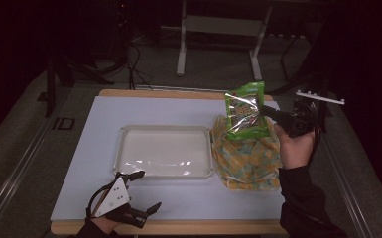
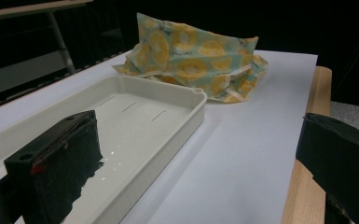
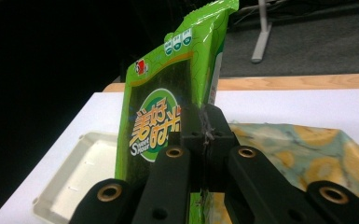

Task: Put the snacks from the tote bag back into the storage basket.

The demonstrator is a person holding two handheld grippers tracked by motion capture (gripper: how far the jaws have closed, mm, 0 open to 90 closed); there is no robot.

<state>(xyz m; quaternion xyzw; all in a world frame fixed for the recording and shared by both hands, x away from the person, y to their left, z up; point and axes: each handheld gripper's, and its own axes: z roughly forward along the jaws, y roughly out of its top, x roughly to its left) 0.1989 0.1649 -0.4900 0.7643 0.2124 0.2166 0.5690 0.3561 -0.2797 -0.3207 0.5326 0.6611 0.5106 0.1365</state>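
1. One green plastic snack packet (image 1: 246, 109) with a printed front hangs in the air above the table's right half, at about 2 o'clock from the tray; its lower end is over the bag.
2. One right gripper (image 1: 267, 112) is clamped on the packet's edge; in the right gripper view its two black jaws press together on the foil (image 3: 177, 112).
3. One left gripper (image 1: 145, 192) rests at the table's near edge, at about 7 o'clock from the tray, jaws spread apart with nothing between them.
4. One shallow cream rectangular plastic tray (image 1: 120, 153) lies at the middle of the table with nothing in it.
5. One crumpled cloth bag with a yellow citrus print on pale teal (image 1: 245, 161) sits just beside the tray, at its 3 o'clock.
6. One white sheet (image 1: 99, 129) covers the wooden table (image 1: 178, 227).
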